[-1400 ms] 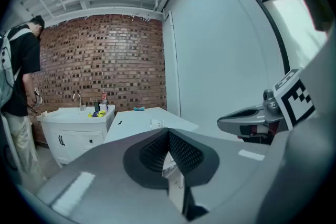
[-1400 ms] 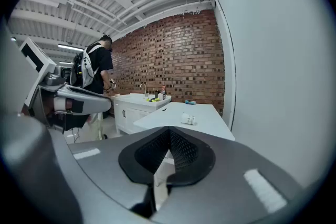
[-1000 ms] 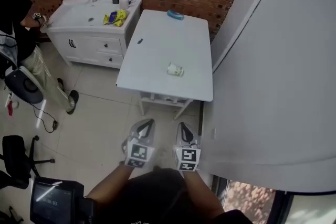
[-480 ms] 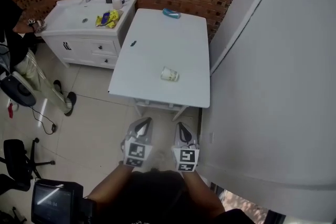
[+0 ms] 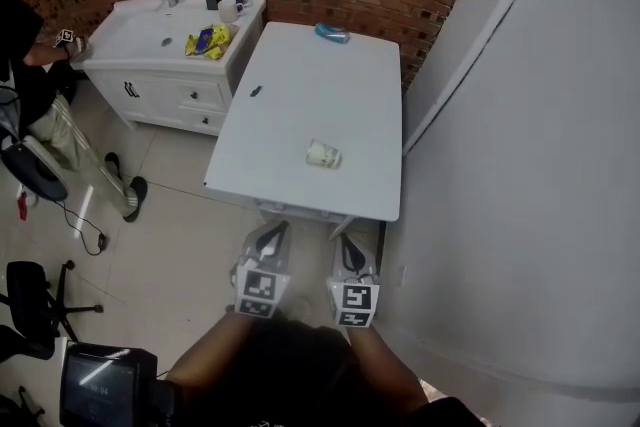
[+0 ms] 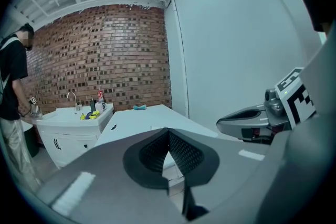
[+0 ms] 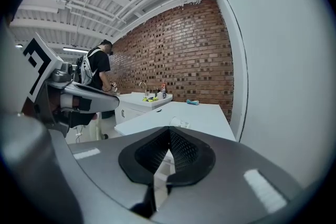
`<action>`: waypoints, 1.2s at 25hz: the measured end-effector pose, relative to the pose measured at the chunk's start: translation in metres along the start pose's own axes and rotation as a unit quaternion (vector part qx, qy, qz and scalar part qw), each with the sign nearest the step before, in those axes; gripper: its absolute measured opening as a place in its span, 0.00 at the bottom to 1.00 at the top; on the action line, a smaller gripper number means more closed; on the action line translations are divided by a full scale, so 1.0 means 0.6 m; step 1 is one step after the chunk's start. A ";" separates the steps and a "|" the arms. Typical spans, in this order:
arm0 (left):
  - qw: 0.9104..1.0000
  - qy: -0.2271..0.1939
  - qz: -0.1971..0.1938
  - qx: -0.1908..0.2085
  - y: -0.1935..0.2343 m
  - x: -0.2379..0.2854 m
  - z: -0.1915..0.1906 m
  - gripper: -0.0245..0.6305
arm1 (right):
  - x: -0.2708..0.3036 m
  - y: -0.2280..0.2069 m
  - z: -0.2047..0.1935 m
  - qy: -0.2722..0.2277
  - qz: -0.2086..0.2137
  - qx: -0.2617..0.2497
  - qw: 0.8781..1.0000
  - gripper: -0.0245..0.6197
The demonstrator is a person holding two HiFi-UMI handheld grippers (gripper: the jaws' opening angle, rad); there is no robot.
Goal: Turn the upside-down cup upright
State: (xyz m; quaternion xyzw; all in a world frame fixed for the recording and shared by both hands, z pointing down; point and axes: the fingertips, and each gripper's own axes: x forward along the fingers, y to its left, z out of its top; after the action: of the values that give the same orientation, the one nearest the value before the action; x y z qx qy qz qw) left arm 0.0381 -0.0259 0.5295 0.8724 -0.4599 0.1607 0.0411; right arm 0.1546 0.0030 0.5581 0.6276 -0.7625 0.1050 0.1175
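**Cup well ahead; both tongs closed and empty**

The left tongs (image 5: pixel 276 229) and right tongs (image 5: pixel 346 241) are held side by side, each pressed together with nothing between. The cup (image 5: pixel 322 154) is found well ahead of both, between their lines, on the white surface (image 5: pixel 300 105). It is judged to be light, thin-walled paper, easily crushed or toppled; a gentle hold across the side wall is advised. Whether it lies on its side or stands inverted cannot be settled at this range.
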 end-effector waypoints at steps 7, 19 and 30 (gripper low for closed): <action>1.000 -0.003 0.008 -0.002 0.015 0.019 0.008 0.03 | 0.028 -0.006 -0.008 0.011 0.010 0.006 1.000 0.06; 0.999 -0.019 0.016 -0.045 0.080 0.078 0.039 0.03 | 0.111 -0.022 0.039 0.002 0.019 0.044 0.999 0.06; 0.999 -0.023 -0.001 -0.042 0.118 0.163 0.062 0.03 | 0.205 -0.029 0.026 0.049 0.053 -0.001 0.997 0.06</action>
State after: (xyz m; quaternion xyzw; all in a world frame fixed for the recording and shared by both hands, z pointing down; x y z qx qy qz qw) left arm 0.0406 -0.1519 0.5199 0.8741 -0.4657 0.1209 0.0670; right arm 0.1481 -0.1196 0.5814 0.5806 -0.7879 0.1407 0.1494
